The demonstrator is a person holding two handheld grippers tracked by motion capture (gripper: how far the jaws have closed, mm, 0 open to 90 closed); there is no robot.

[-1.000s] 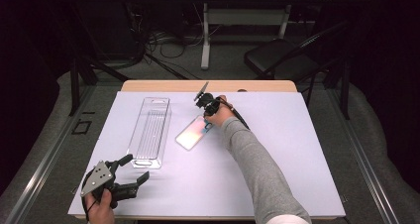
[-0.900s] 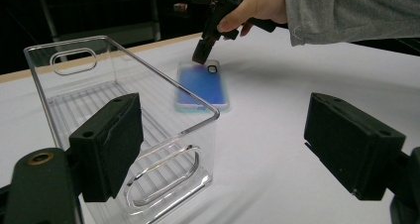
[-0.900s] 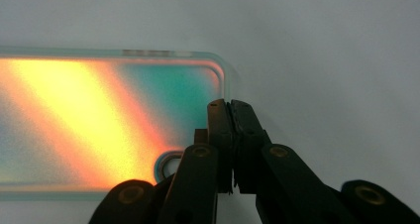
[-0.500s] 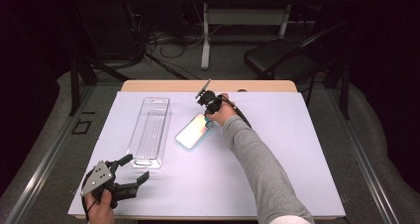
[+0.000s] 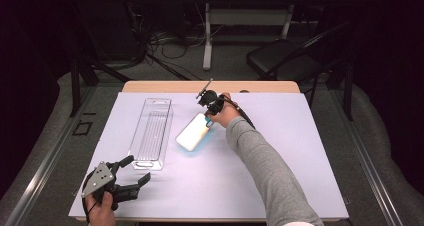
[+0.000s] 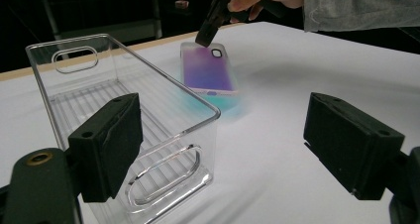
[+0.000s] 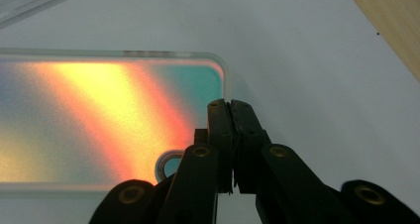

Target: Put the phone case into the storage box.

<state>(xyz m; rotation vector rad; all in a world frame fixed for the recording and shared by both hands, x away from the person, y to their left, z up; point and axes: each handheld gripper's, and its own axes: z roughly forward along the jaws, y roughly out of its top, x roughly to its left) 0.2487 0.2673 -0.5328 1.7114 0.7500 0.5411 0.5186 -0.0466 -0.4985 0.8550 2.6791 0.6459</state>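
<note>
Item 1, nearest me: left claw (image 5: 131,178), resting at the near-left corner of the tabletop (image 5: 300,186), jaws well apart, nothing between them.

Item 2: clear bin (image 5: 151,132), long and empty, lying just beyond the left claw, its near handle end close to the left jaw in the left gripper view.

Item 3: phone case (image 5: 192,131), iridescent, just right of the bin and apart from it. Far end lifted, near end low over the tabletop.

Item 4, farthest: right claw (image 5: 207,121), jaws pressed together on the case's far edge near the camera cutout.

Risk, as I judge it: my grip is a thin pinch at one corner, so the case may pivot or slip free on the way to the bin, or its low end may catch the bin's wall
</note>
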